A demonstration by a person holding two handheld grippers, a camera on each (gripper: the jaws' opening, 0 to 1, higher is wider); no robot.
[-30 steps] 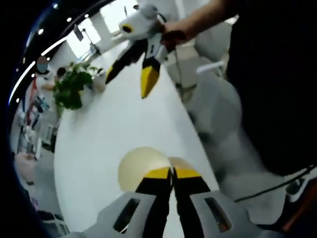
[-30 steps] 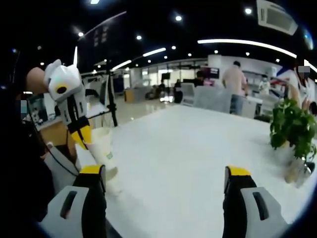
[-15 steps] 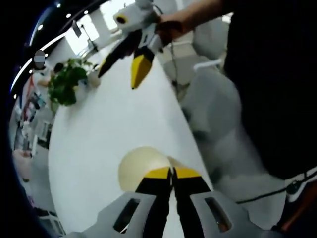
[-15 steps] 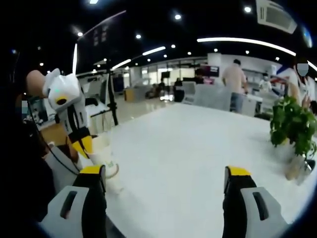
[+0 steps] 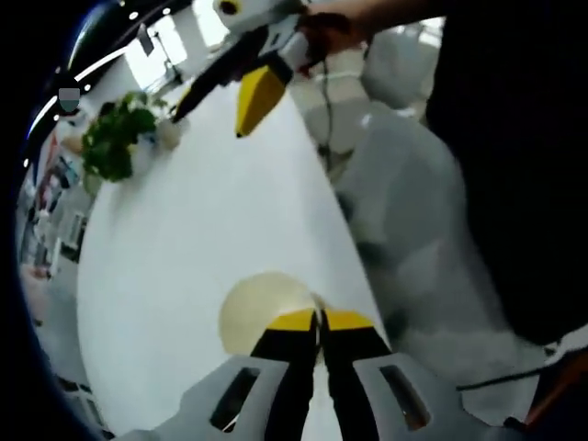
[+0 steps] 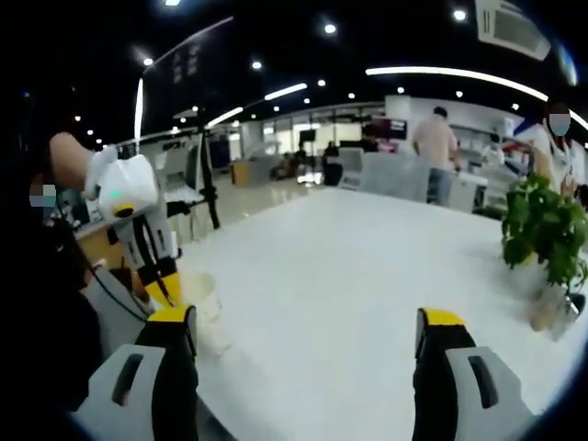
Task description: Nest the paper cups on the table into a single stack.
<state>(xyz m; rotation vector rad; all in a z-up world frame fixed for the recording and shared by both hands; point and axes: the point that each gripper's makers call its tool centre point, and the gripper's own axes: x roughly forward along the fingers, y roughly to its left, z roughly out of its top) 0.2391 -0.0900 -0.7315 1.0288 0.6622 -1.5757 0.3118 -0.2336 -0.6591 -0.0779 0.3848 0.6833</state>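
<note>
My left gripper (image 5: pixel 320 318) is shut on the rim of a white paper cup (image 5: pixel 260 308), whose cream inside faces the left gripper view. In the right gripper view the same cup (image 6: pixel 205 296) sits low at the near left edge of the white table (image 6: pixel 349 276), with the left gripper (image 6: pixel 163 287) coming down on it from above. My right gripper (image 6: pixel 306 318) stands wide open over the table with nothing between its fingers. It also appears at the top of the left gripper view, the right gripper (image 5: pixel 225 95) held up by a hand.
A potted green plant (image 6: pixel 542 234) stands at the table's far right, the same plant (image 5: pixel 108 142) showing far left in the left gripper view. Grey chairs (image 5: pixel 404 184) sit beside the table edge. People stand in the office background (image 6: pixel 436 152).
In the right gripper view the left gripper has come down with the cup, from above the table edge to low at it. The right gripper has stayed open.
</note>
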